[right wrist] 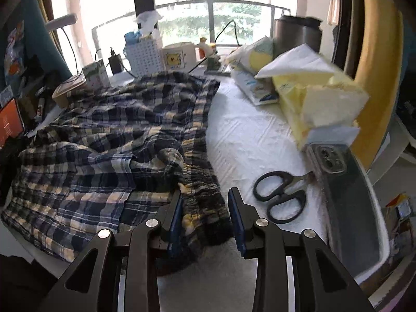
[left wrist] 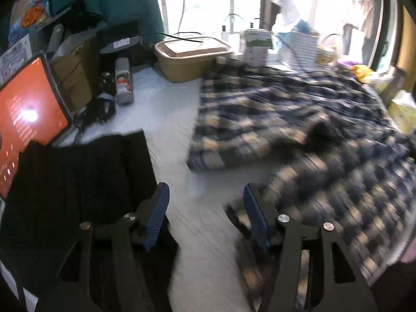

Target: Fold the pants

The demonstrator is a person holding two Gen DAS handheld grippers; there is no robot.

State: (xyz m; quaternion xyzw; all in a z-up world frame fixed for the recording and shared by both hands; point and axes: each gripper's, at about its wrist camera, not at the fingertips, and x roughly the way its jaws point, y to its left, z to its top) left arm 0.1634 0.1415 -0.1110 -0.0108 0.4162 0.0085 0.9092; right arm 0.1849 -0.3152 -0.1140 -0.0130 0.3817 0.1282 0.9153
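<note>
The blue-and-cream plaid pants (left wrist: 286, 109) lie crumpled across the white-covered table (left wrist: 166, 109), blurred in the left wrist view. My left gripper (left wrist: 205, 195) is open over bare white cloth at the pants' near left edge, with its right finger (left wrist: 253, 208) above the plaid hem and nothing between the jaws. In the right wrist view the pants (right wrist: 117, 130) spread to the left. Their bunched waistband end lies between the jaws of my right gripper (right wrist: 206, 197). The jaws stand narrowly open around that fold, and the cloth rests flat on the table (right wrist: 247, 135).
A folded black garment (left wrist: 78, 176) lies at the left beside an orange-lit tablet (left wrist: 23, 119). A brown lidded box (left wrist: 192, 54), cans and cartons crowd the back. Black scissors (right wrist: 280, 195), a phone (right wrist: 345, 182) and a yellow tissue pack (right wrist: 319, 104) sit at the right.
</note>
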